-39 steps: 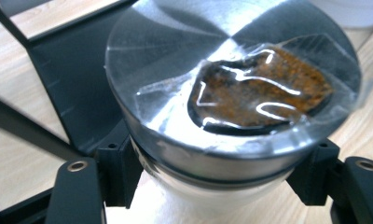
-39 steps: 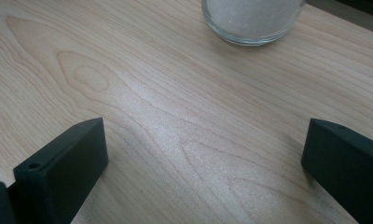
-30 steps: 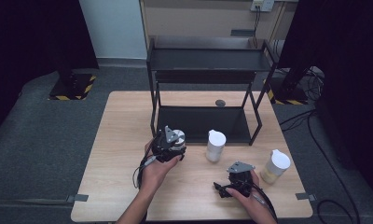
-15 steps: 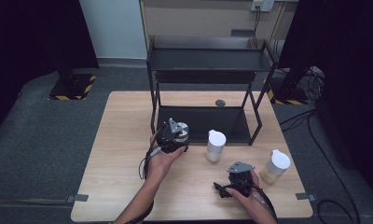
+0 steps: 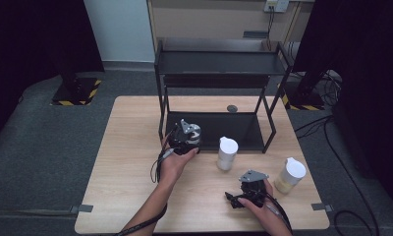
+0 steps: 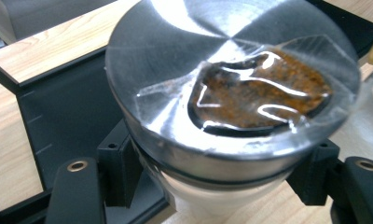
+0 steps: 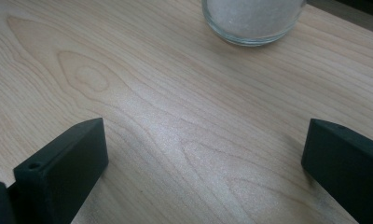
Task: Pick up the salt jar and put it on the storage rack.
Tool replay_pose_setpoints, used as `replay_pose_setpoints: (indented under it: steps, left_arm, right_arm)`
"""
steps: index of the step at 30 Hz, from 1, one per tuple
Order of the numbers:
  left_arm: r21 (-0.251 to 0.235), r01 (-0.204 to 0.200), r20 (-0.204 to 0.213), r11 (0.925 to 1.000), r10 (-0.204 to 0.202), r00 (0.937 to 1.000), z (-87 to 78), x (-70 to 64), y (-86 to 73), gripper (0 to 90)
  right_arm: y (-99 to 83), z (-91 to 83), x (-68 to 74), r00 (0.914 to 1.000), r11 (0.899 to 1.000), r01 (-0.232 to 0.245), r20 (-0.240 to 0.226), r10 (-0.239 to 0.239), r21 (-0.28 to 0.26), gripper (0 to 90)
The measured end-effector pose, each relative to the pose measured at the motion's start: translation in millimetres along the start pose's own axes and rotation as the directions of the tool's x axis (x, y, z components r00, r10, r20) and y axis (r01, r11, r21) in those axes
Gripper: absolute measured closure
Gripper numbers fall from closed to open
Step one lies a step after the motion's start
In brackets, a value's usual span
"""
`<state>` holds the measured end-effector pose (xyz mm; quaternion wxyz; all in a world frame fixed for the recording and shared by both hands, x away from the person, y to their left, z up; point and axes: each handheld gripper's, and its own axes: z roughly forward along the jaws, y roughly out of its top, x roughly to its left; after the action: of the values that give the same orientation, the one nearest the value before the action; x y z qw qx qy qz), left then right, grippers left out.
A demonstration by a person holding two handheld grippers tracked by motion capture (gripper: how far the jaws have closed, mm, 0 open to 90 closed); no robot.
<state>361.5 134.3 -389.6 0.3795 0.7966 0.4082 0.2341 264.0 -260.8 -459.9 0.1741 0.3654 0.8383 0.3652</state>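
From above, the left gripper [image 5: 184,139] sits at the near left edge of the black rack [image 5: 219,64]'s lower shelf, and the right gripper [image 5: 247,189] rests low on the table [image 5: 130,147]. The left gripper view has the jaws clamped on a metal-lidded jar [image 6: 231,93] over the shelf edge. In the right gripper view the jaws stand wide apart and empty above bare wood, a glass jar [image 7: 254,21] beyond them.

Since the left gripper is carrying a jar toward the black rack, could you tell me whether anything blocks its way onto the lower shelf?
Nothing visible does. The lower shelf lies bare right ahead of the jar; the white jar stands off to its side.
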Motion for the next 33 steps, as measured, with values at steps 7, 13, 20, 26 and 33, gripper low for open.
replay_pose_setpoints:
  steps: [7, 13, 20, 26, 33]
  left_arm:
    - [-0.004, 0.01, -0.01, 0.9999, -0.01, 0.9999, 6.9, 4.6, 6.3, 30.1]
    - [0.003, -0.01, -0.02, 0.9999, 0.01, 0.9997, 15.7, 4.3, 11.0, 30.1]
    - [0.005, -0.009, -0.022, 0.9999, 0.01, 0.9997, 25.0, 0.9, 15.8, 30.0]
    - [0.016, -0.013, -0.023, 0.9998, 0.013, 0.9996, 32.3, 2.7, 17.5, 30.0]
    - [0.026, -0.004, -0.024, 0.9997, 0.004, 0.9997, 39.0, 7.3, 16.4, 30.0]
  right_arm:
    - [0.2, 0.2, -1.0, 1.0, 1.0, 0.004, -0.004, -0.004, 0.0, 0.9]
    - [0.3, 0.4, -1.5, 1.0, 1.0, 0.006, -0.006, -0.006, 0.0, 0.9]
    - [0.2, 0.3, -1.5, 1.0, 1.0, 0.006, -0.006, -0.006, 0.0, 0.9]
    - [0.3, 0.3, -1.5, 1.0, 1.0, 0.006, -0.006, -0.006, 0.0, 0.9]
    - [0.4, 0.5, -2.2, 0.9999, 1.0, 0.008, -0.009, -0.008, 0.0, 0.9]
